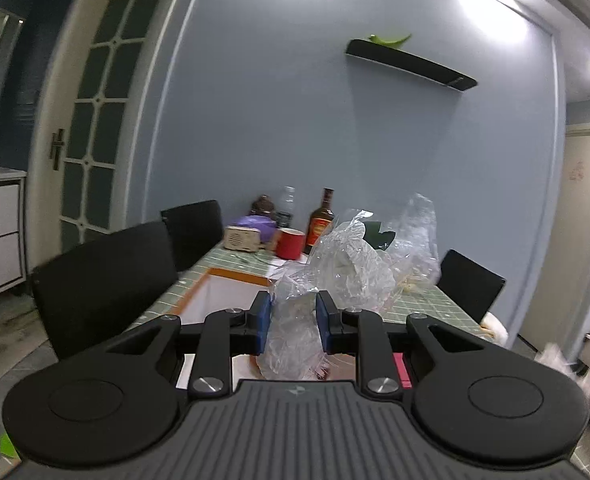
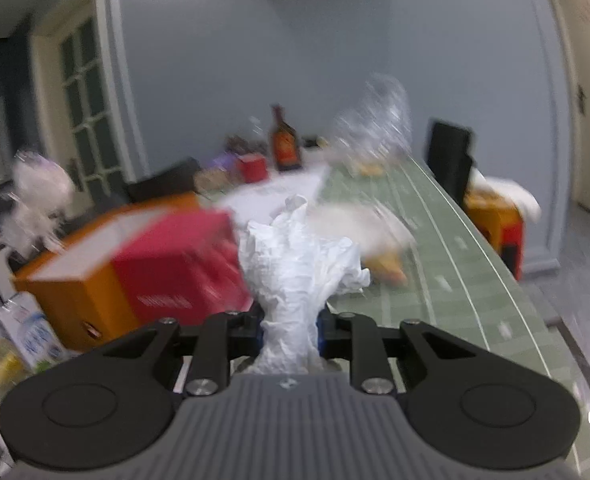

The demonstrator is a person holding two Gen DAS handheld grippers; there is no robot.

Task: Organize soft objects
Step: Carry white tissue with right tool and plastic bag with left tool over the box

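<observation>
My left gripper (image 1: 293, 316) is shut on a crumpled clear plastic bag (image 1: 335, 264) and holds it above the open orange-rimmed box (image 1: 215, 280). My right gripper (image 2: 291, 326) is shut on a crumpled white paper tissue (image 2: 295, 252) and holds it over the green table (image 2: 435, 260), just right of the red and orange box (image 2: 143, 264). The right wrist view is blurred. A pale soft thing (image 2: 359, 224) lies on the table behind the tissue. Another clear plastic bag (image 2: 375, 124) stands farther back.
At the table's far end stand a dark bottle (image 1: 322, 220), a red cup (image 1: 290, 243), a clear bottle (image 1: 287, 206) and a small beige box (image 1: 242, 238). Black chairs (image 1: 107, 280) line the left side, one (image 1: 471, 284) the right. An orange and red stool (image 2: 495, 228) stands right of the table.
</observation>
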